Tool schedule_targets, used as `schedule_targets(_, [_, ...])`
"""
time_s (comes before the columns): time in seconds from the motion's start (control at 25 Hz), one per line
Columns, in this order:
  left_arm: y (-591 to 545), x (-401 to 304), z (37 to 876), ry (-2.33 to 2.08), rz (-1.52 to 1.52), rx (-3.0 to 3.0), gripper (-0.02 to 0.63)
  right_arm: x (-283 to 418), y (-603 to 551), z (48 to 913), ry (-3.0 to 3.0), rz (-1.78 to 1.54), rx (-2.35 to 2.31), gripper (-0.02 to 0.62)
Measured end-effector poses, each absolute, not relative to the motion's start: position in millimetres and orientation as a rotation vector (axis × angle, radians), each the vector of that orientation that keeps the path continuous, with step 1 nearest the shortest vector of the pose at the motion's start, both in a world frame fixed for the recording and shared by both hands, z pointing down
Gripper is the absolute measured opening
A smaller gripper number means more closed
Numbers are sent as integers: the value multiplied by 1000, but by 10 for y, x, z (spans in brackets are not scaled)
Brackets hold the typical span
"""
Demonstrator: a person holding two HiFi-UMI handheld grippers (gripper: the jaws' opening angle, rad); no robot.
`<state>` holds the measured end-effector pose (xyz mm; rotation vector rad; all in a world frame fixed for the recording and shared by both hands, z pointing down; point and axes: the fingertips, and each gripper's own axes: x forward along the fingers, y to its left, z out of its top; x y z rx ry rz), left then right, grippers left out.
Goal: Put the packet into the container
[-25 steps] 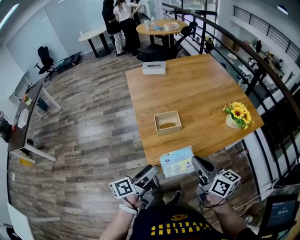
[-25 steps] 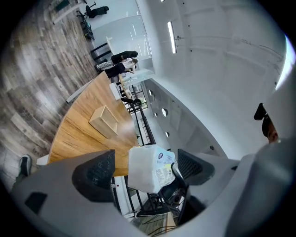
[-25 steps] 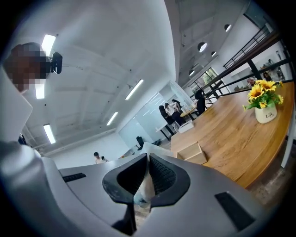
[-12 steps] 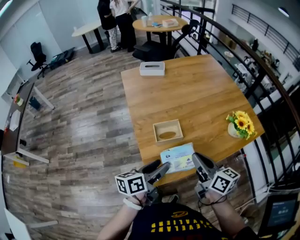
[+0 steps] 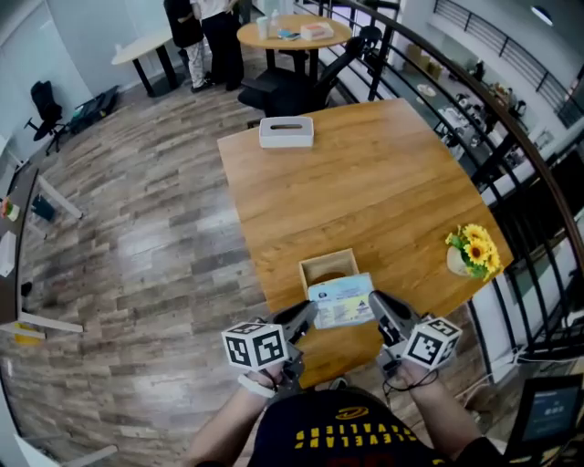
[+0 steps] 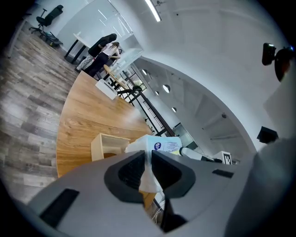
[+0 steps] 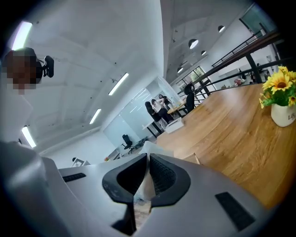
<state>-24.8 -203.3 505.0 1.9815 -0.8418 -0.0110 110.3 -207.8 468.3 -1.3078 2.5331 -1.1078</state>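
while the left claw (image 5: 306, 316) is closing its jaws on the left edge of the packet (image 5: 341, 302), with the thin edge already pinched between the ribbed pads, the right claw (image 5: 379, 306) has its jaws pressed together on the packet's right edge. the packet is a flat, pale blue and white pouch with some print on its face. it hangs in the air between the two claws, stretched across from one to the other. from the head view it sits over the near edge of the worktop (image 5: 365, 191) and covers the near rim of the container (image 5: 328, 268).

the container is a small open wooden box, square, standing on the worktop close to the near edge. its inside is in view beyond the packet, and the packet is not in it.

a bunch of yellow flowers (image 5: 473, 248) in a white vase (image 5: 455, 263) stands at the right corner of the worktop, well apart from the container. a white box (image 5: 286, 131) rests at the far edge. beyond the worktop, on the wooden floor (image 5: 146, 237), people (image 5: 199, 27) stand beside a round table (image 5: 292, 35).
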Motion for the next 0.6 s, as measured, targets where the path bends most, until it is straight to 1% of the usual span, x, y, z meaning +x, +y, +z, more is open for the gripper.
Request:
schedule_targets(0.28, [-2473,-325,5291,-832,14,1941,48,1020,-2486,4948,2589,-1149,-1379,28])
schedule_targets(0.6, [-2758,-349,5570,-920,25,1842,48,1029,-2855,5362,2645,-1295,-1327,28])
